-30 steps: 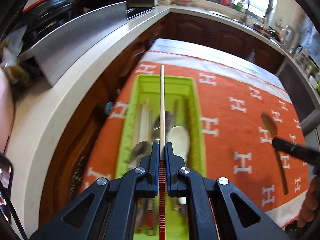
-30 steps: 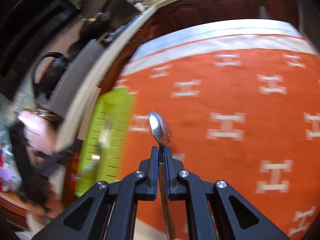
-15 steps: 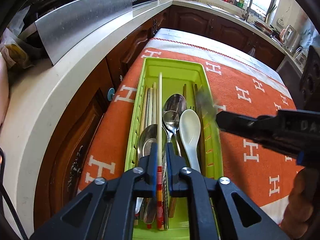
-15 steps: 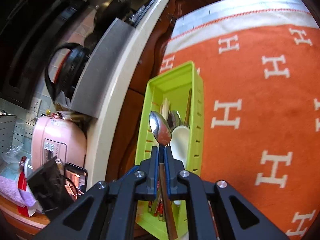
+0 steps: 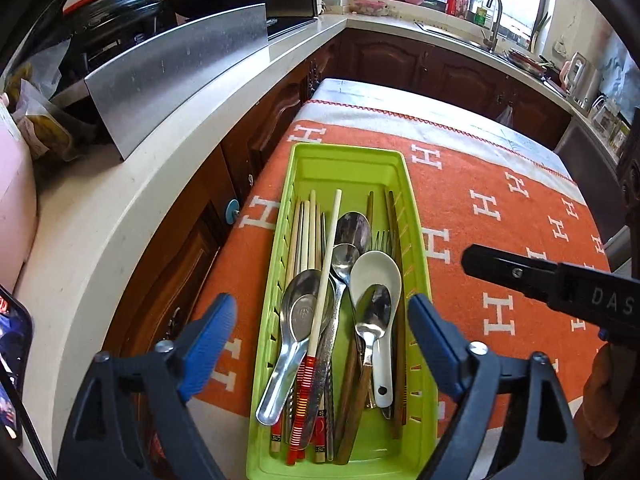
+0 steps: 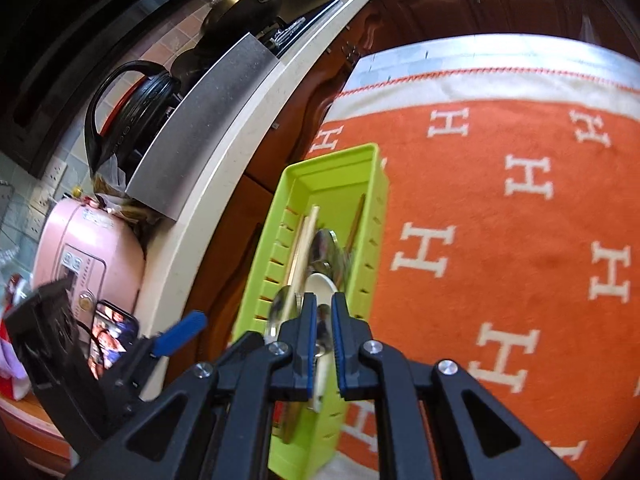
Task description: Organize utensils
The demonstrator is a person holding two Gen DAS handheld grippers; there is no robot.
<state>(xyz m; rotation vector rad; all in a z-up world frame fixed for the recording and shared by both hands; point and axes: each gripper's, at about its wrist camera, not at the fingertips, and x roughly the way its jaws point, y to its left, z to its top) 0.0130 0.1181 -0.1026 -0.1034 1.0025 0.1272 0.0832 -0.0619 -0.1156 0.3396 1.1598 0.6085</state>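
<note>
A green tray (image 5: 416, 240) on the orange cloth holds several spoons, chopsticks and a fork. My left gripper (image 5: 320, 300) hangs over its near end, its jaws opening wide. The pale chopstick with a red-striped end (image 5: 326, 264) lies loose in the tray below them, untouched. A metal spoon with a wooden handle (image 5: 374, 308) rests on the white ceramic spoon (image 5: 376, 268). My right gripper (image 6: 323, 304) hovers above the tray (image 6: 272, 240) with only a narrow gap between its pads. It grips nothing, and the spoon shows through the gap. One of its fingers (image 5: 500, 270) reaches in from the right.
The orange cloth with white H marks (image 5: 500, 200) covers the table right of the tray. A white counter (image 5: 120, 220) with a steel panel (image 5: 176, 76) runs along the left. A pink appliance (image 6: 88, 248) and a phone (image 6: 112, 336) sit there. A hand (image 5: 608, 400) shows at the right edge.
The left jaws went from shut on the chopstick to wide apart, and the chopstick now lies in the tray. The right gripper carried the spoon over the tray, where it now lies.
</note>
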